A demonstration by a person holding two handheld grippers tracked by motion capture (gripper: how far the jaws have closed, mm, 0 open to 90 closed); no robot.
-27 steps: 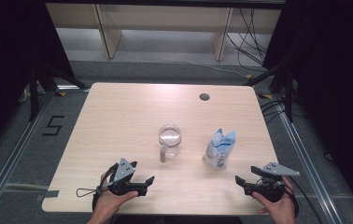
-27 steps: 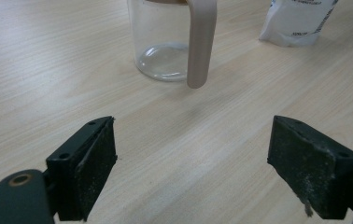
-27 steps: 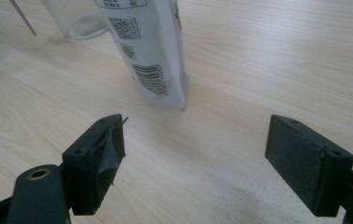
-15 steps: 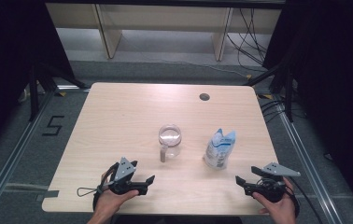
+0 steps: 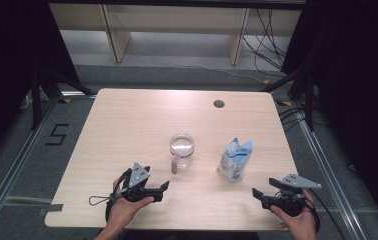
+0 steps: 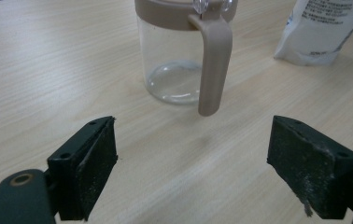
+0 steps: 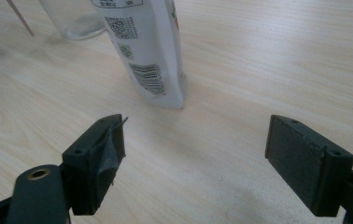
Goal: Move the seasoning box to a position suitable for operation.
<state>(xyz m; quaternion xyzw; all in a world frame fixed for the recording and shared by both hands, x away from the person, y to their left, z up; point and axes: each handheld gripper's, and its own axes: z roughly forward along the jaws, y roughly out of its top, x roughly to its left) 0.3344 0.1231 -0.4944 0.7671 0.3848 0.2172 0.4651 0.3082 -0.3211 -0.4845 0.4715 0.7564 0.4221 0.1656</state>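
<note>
Wood table carries everything, nothing gripped yet. Left gripper near front edge, jaws spread wide, empty, aimed at jar handle. Clear jar upright mid-table, tan lid on, looks empty. White pouch stands just right of jar, looks sealed. Right gripper right of pouch, near front edge, jaws released, empty. Judgement: work at very start; grasping, opening, pouring all left.

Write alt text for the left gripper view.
A clear jug with a beige handle stands on a wooden table, just beyond the left gripper, whose two black fingers are spread wide. A white pouch stands at the upper right.
</note>
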